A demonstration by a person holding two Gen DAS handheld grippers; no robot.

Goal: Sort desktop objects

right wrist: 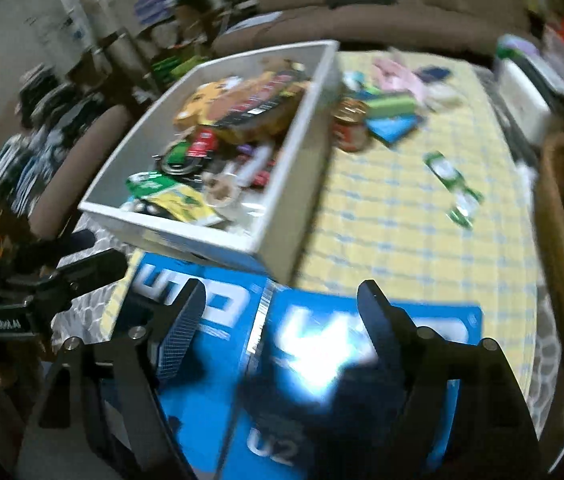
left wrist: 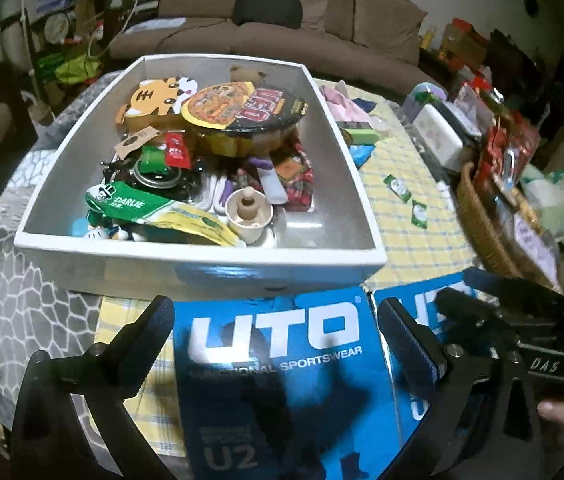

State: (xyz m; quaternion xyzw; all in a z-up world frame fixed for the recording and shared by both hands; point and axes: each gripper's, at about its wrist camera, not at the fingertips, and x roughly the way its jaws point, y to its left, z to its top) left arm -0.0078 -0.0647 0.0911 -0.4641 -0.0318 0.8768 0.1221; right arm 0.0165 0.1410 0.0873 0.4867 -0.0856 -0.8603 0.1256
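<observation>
The white box (left wrist: 201, 268) sits toward the left side of the tabletop (left wrist: 410, 216), which wears a yellow checked cloth, and its near wall almost meets the far edges of two blue UTO packets lying flat side by side at the near edge. To the right of the box the cloth is mostly bare, save for two green sachets (left wrist: 406, 196), up to the wicker basket (left wrist: 478, 216) at the right rim. A small red jar (right wrist: 352, 126) stands just beside the box's right wall. The left gripper (left wrist: 277, 332) hangs with its jaws wide apart and empty over the left UTO packet (left wrist: 282, 380), whose long axis runs away from the camera, its lettering upright and the far end toward the box. The right gripper (right wrist: 282, 316), blurred, also stands open with nothing between the pads, above the right UTO packet (right wrist: 362, 360), which lies parallel to its neighbour. Inside the box are a UFO noodle bowl (left wrist: 241, 116), a tiger-shaped packet (left wrist: 157, 100) and a Darlie tube (left wrist: 133, 204).
</observation>
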